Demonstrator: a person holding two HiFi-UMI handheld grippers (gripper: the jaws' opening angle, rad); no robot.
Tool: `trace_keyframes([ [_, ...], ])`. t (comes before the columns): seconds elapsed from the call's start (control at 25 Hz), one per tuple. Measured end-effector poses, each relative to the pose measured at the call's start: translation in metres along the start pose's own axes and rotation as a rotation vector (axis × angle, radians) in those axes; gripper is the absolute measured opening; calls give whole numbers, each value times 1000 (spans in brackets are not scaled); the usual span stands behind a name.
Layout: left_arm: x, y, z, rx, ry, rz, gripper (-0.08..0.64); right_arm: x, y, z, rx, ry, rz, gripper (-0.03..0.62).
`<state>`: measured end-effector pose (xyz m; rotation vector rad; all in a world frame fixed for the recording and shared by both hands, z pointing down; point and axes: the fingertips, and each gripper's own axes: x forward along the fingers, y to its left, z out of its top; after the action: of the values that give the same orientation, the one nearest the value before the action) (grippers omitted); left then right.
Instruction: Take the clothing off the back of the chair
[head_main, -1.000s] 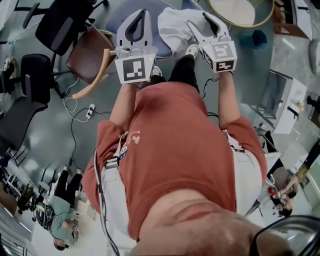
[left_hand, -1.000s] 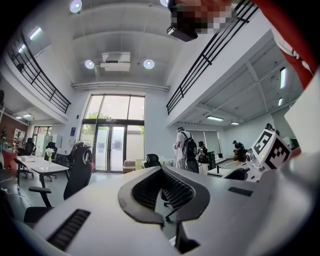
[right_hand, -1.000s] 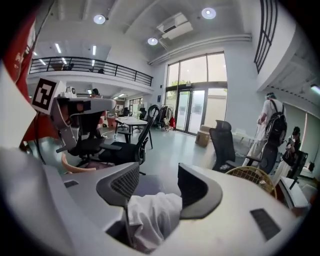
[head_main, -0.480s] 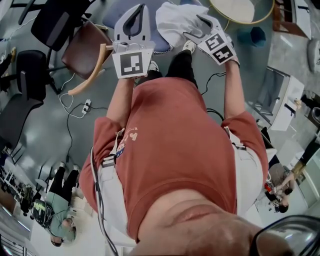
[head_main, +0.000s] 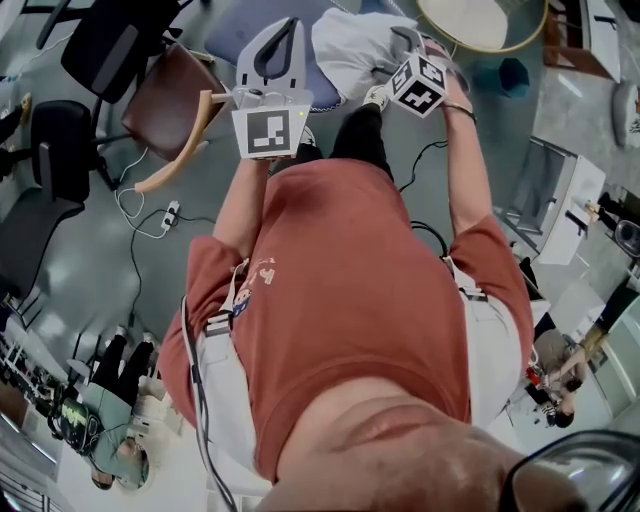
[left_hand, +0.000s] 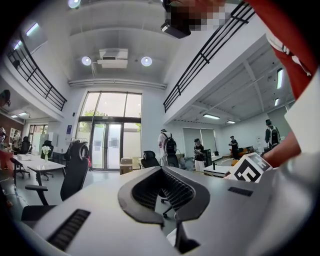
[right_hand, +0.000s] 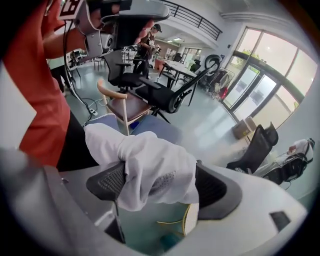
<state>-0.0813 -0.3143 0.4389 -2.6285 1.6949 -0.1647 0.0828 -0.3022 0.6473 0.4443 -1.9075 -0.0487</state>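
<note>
The white clothing lies bunched at the top of the head view, beside a blue padded seat. My right gripper points steeply down into it. In the right gripper view the clothing sits between the jaws of the right gripper and drapes over the left pad. The jaws stand wide and are opening. My left gripper is held level to the left, shut with nothing in it. The left gripper shows only the room beyond its tips.
A wooden chair with a brown seat stands left of the blue seat. Black office chairs are further left. A round yellow-rimmed table is at the top right. A power strip and cables lie on the floor.
My right gripper has tipped down and rolled, sinking onto the white clothing, and its jaws have spread wider. The left gripper has stayed where it was.
</note>
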Motion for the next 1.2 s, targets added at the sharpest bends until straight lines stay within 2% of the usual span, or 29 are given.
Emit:
trace_keyframes([
  [0.28, 2, 2, -8, -18, 16, 7, 14, 24, -9, -6, -42, 75, 100, 436],
  [0.52, -2, 5, -15, -29, 39, 10, 14, 38, -20, -4, -119, 149, 76, 438],
  [0.68, 0, 6, -14, -35, 1, 16, 14, 46, -4, -10, -115, 153, 158, 437],
  [0.8, 4, 4, -10, -29, -56, 15, 14, 42, -11, -5, -165, 146, 113, 436],
  [0.92, 3, -1, -15, -32, 2, 0, 14, 42, -8, -4, -201, 139, 98, 433],
  [1.08, 2, -1, -13, -47, -10, 5, 14, 37, -3, -4, -247, 127, 58, 367],
  [1.2, 4, 1, -4, -47, -63, 15, 14, 36, 2, -5, -271, 116, 34, 324],
])
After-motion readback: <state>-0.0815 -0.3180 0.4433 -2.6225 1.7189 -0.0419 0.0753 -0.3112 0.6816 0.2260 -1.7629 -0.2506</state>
